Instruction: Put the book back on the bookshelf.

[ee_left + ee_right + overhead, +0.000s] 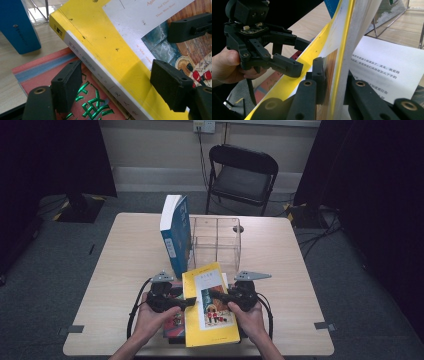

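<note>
The right hand-held gripper [216, 295] is clamped on the yellow book's [210, 306] cover; the left hand-held gripper [189, 302] stands open around its spine. Behind the yellow book stand a blue book [175, 234] and a clear box [215, 240].

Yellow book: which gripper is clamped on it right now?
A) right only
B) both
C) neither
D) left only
A: in the right gripper view the right gripper has its jaws pressed on the front edge of the yellow book, while in the left gripper view the left gripper has its jaws apart on either side of the book's spine, not pressing it.
</note>
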{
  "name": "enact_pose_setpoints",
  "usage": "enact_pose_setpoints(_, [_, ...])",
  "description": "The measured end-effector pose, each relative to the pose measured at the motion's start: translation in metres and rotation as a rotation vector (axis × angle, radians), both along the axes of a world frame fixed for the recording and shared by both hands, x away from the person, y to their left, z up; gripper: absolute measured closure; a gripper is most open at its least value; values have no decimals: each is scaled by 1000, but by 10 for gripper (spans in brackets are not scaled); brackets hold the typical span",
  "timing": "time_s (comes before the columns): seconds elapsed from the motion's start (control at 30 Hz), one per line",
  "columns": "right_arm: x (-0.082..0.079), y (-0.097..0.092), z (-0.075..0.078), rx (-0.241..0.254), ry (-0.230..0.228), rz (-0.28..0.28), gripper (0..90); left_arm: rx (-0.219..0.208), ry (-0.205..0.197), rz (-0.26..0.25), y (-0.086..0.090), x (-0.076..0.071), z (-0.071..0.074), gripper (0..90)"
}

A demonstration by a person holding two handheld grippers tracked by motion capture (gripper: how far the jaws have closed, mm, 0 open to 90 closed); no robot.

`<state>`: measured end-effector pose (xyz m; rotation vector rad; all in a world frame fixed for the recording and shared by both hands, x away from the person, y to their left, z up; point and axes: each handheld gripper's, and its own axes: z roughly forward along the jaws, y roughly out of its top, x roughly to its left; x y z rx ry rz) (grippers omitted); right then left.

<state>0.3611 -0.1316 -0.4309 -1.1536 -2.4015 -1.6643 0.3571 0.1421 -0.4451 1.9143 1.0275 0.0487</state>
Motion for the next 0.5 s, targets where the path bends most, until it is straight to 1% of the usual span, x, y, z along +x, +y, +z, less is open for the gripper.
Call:
enact_pose_setpoints(0.07, [-1, -1, 1, 6, -4, 0, 814, -3, -2, -16, -1, 0, 0, 249])
enact_pose_setpoints(0.17, [-4, -2, 3, 19, -10, 10, 822, -14, 7, -25, -4, 1, 1, 225])
enact_pose_setpoints(0.2, [-4, -2, 4, 20, -13, 8, 826, -20, 6, -31, -5, 1, 0, 217])
enact_pose_setpoints(0.27, [-7, -3, 6, 26, -18, 10, 833, -16, -4, -39, -7, 0, 1, 192])
enact_pose_setpoints(0.37, [-9, -4, 9, 23, -32, 21, 838, -34, -5, -50, -10, 0, 2, 173])
enact_pose_setpoints(0.4, [-11, -5, 11, 20, -35, 20, 839, -36, 3, -57, -10, 1, 2, 175])
enact_pose_setpoints(0.43, [-11, -5, 12, 15, -39, 22, 839, -50, 20, -64, -10, 2, 2, 183])
enact_pose_setpoints(0.5, [-12, -6, 13, 17, -42, 22, 840, -64, 24, -80, -10, 3, 2, 204])
